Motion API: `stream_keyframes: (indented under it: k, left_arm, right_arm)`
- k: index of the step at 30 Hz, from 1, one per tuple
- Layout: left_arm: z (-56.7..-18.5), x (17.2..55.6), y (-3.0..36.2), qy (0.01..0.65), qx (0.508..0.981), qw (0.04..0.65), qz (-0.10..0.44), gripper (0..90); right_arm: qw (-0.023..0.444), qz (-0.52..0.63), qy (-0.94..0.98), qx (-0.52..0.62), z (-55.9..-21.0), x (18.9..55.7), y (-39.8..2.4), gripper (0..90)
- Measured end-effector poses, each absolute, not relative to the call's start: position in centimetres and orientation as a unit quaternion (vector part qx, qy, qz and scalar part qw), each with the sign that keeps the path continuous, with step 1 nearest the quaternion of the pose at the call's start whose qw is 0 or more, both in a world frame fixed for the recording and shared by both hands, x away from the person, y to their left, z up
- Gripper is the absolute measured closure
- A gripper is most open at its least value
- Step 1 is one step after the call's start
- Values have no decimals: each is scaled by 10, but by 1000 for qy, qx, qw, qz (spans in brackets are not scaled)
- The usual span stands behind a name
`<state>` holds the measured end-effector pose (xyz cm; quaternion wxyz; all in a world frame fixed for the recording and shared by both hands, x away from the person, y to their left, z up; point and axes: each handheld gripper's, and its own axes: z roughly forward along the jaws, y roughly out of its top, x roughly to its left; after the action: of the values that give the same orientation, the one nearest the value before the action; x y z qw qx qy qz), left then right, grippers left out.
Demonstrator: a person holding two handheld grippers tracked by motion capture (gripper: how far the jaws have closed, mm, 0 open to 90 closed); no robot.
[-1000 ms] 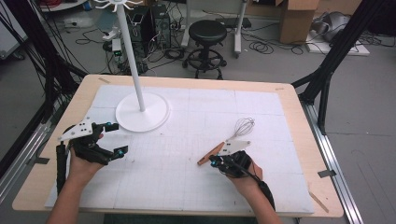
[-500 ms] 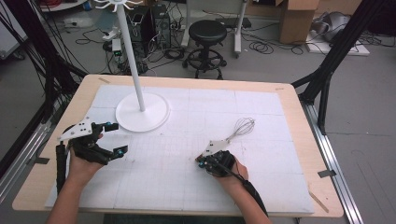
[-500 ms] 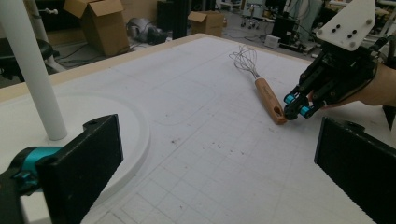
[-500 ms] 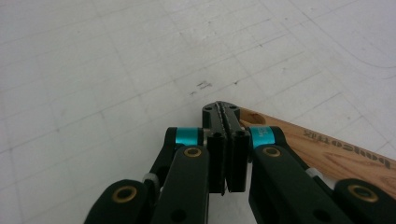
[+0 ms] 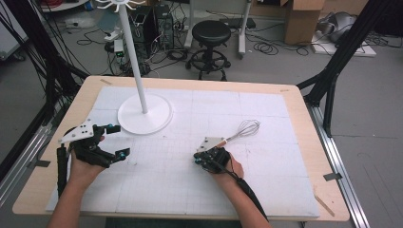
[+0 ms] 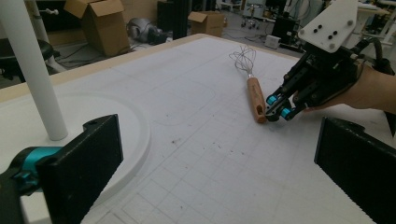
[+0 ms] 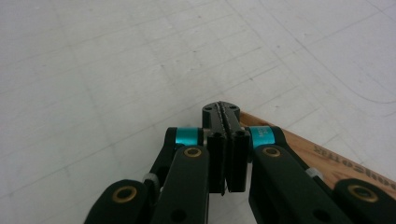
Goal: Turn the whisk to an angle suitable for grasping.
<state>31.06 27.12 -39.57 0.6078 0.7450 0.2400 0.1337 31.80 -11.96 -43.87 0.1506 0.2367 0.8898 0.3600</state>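
Observation:
A whisk (image 5: 247,128) with a wooden handle (image 6: 256,97) lies on the white mat right of centre, wire head pointing to the far right. My right gripper (image 5: 196,161) is shut with nothing between its jaws. Its tips (image 6: 276,112) sit low over the mat right beside the handle's free end. In the right gripper view the closed jaws (image 7: 223,113) meet flat, and the wooden handle (image 7: 322,156) runs off to their right. My left gripper (image 5: 119,140) is open near the table's left edge, its jaws (image 6: 219,163) wide apart and empty.
A white stand with a tall pole and a round base (image 5: 145,114) rises at the back left, just beyond the left gripper. The wooden table edge (image 5: 304,118) frames the mat. A stool (image 5: 211,35) and boxes stand on the floor behind.
My right gripper has slid left and toward the near edge, along the whisk handle to its end, and now covers most of the handle from above. The left gripper has stayed put.

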Motion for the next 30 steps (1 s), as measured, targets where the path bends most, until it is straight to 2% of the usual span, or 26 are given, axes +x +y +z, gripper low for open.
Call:
stream_keyframes:
  k: [9, 21, 30]
  left_arm:
    - [-397, 312, 270, 241, 746, 607, 132, 17]
    - [-396, 311, 272, 242, 744, 608, 134, 17]
    - [-396, 311, 273, 243, 744, 608, 134, 17]
  right_arm:
    - [151, 369, 874, 277, -441, 337, -126, 891]
    - [159, 356, 878, 276, -437, 352, -109, 891]
    - [155, 370, 872, 280, -430, 352, -117, 864]
